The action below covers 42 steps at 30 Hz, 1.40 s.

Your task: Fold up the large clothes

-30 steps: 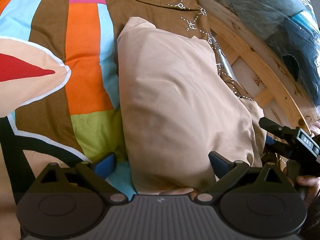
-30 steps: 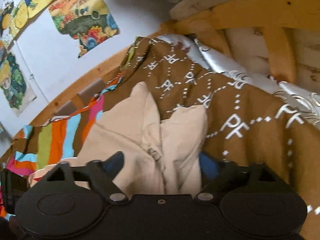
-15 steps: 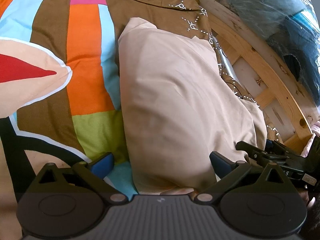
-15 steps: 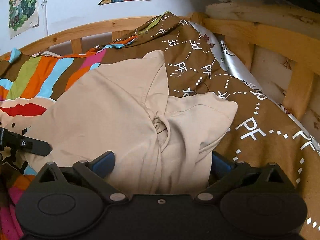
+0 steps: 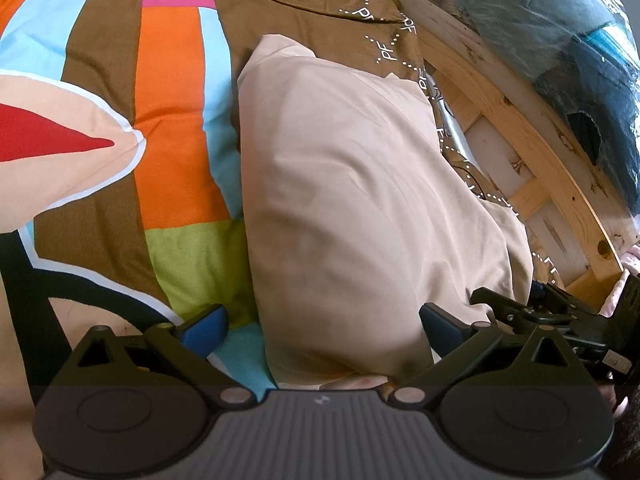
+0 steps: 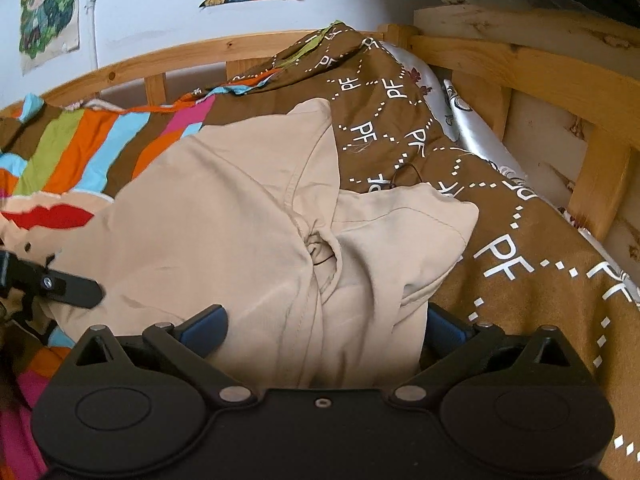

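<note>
A large beige garment [image 5: 352, 208] lies folded lengthwise on a colourful striped bedspread [image 5: 168, 120]. My left gripper [image 5: 322, 326] is open, and the garment's near edge sits between its blue pads. In the right wrist view the same garment [image 6: 224, 216] shows a bunched seam knot in the middle and a loose flap to the right. My right gripper [image 6: 324, 328] is open too, with the garment's near folds between its fingers. Each gripper shows in the other's view: the right gripper [image 5: 540, 320] low at the right, the left gripper [image 6: 52, 286] at the left edge.
A wooden bed frame [image 5: 520, 120] runs along the right side and behind [image 6: 520, 60]. A brown cover with white letters [image 6: 500, 248] lies bunched beside the garment, with silver cloth [image 6: 480, 136] at the rail. Plastic-wrapped bundles [image 5: 560, 20] sit beyond the frame. Posters [image 6: 48, 8] hang on the wall.
The right gripper has levelled out and come down to the garment's near right end. The left gripper has barely moved.
</note>
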Motion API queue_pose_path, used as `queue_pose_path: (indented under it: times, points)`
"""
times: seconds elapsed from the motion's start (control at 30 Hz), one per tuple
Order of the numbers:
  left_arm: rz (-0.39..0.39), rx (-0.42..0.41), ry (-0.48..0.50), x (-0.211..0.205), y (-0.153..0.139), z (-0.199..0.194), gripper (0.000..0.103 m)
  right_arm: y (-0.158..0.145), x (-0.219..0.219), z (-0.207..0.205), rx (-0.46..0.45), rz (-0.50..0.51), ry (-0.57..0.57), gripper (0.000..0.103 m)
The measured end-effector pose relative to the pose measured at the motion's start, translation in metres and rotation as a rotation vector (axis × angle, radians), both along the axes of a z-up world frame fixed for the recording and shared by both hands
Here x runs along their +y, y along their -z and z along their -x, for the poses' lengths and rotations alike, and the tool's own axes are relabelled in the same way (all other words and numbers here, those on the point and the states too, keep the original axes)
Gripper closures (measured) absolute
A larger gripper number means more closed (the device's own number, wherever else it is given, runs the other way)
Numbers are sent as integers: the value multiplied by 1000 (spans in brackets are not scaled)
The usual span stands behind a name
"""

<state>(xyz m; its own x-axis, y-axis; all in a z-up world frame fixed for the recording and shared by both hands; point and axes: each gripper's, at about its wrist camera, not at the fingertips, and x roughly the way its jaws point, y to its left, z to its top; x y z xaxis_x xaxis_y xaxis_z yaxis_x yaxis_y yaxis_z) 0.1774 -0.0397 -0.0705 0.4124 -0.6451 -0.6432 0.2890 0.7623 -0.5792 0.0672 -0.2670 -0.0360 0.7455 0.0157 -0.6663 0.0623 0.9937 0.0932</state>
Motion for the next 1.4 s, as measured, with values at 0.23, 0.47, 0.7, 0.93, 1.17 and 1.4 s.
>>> queue_pose_path:
  times: [0.23, 0.47, 0.7, 0.93, 1.17, 1.4]
  points:
    - [2, 1, 1, 0, 0, 0, 1, -8, -29, 5, -73, -266, 78, 1]
    - [-2, 1, 4, 0, 1, 0, 0, -2, -52, 6, -194, -438, 265, 14]
    - [-8, 1, 6, -1, 0, -1, 0, 2, -42, -3, -174, -303, 275, 34]
    - [-9, 0, 7, -1, 0, -1, 0, 3, -44, -3, -170, -305, 274, 34]
    - [-8, 1, 8, -1, 0, -1, 0, 3, -44, -3, -170, -306, 274, 33]
    - [11, -128, -44, 5, -27, 9, 1, 3, -43, -2, -173, -306, 270, 32]
